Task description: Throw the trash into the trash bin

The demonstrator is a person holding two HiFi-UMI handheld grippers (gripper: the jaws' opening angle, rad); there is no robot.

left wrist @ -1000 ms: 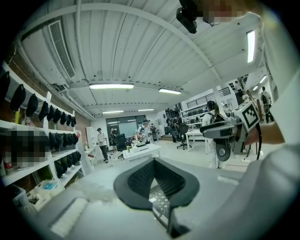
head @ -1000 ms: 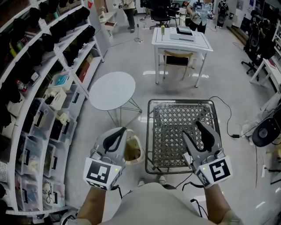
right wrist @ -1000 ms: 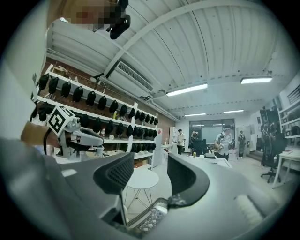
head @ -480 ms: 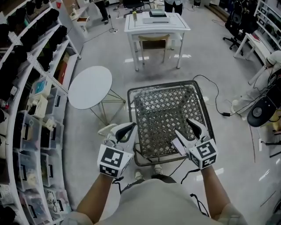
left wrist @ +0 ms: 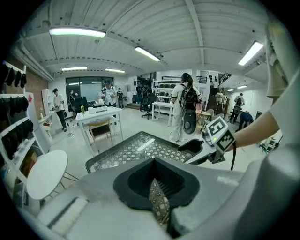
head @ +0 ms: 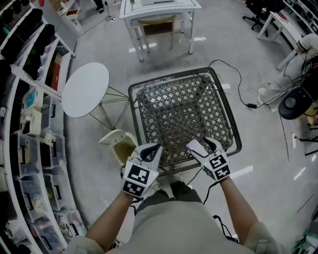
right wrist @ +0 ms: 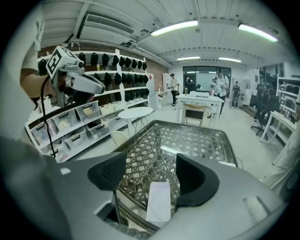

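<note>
A glass-topped lattice table [head: 179, 114] stands in front of me. A cream trash bin [head: 120, 145] sits on the floor by its near left corner. My right gripper [head: 202, 145] hovers over the table's near edge, and its jaws are opening. In the right gripper view, a white slip of paper [right wrist: 159, 201] shows low between the jaws of the right gripper [right wrist: 150, 176], over the table rim. The pads do not touch it. My left gripper [head: 154, 147] hangs between the bin and the table. Its jaws [left wrist: 155, 180] are shut with nothing in them.
A round white side table [head: 85, 89] stands left of the lattice table. Shelves with bins [head: 30, 124] line the left wall. A white desk with a chair [head: 159, 15] stands beyond. A black cable [head: 238, 84] runs across the floor at the right.
Both grippers have come down and toward the table's near edge. The right jaws have spread wider. The bin, earlier under the left gripper, now lies to its left.
</note>
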